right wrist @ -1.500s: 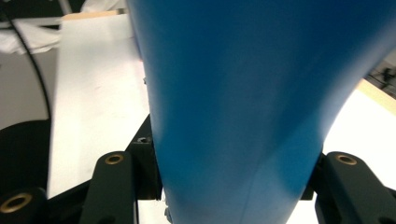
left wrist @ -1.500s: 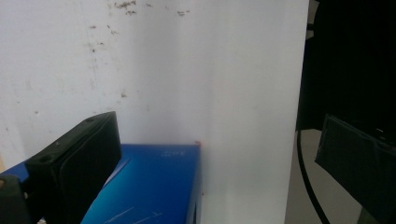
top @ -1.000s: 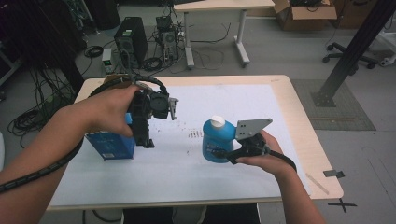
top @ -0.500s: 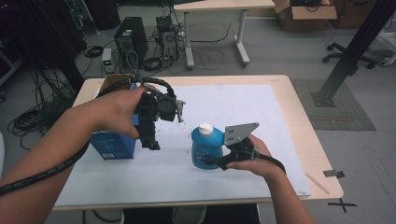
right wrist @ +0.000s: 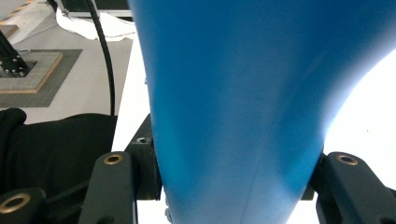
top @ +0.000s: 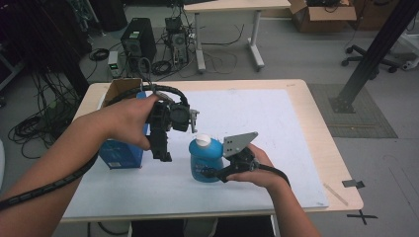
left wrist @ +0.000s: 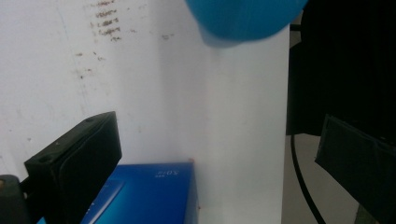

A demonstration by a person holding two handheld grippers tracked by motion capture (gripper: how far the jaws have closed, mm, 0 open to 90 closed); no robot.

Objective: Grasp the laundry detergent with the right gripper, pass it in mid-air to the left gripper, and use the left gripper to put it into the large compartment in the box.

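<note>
A blue bottle [top: 204, 162] with a white cap stands upright near the front middle of the white mat [top: 257, 123]. My right gripper [top: 211, 173] is shut on its lower body from the right; in the right gripper view the bottle [right wrist: 243, 93] fills the space between both pads. I cannot tell whether its base touches the mat. My left gripper [top: 163, 154] hangs pointing down just left of the bottle, open with nothing between its fingers. In the left gripper view that gripper [left wrist: 217, 168] looks down on a blue box [left wrist: 149, 196] and the bottle's edge [left wrist: 243, 18].
The blue box [top: 118, 154] stands on the mat's left side, partly behind my left hand. An open cardboard box [top: 121, 88] sits behind it at the table's far left. Beyond the table are computer towers, cables and a desk.
My right gripper has carried the blue bottle leftward and slightly toward the front, closing in on the left gripper. The left gripper has stayed about where it was.
</note>
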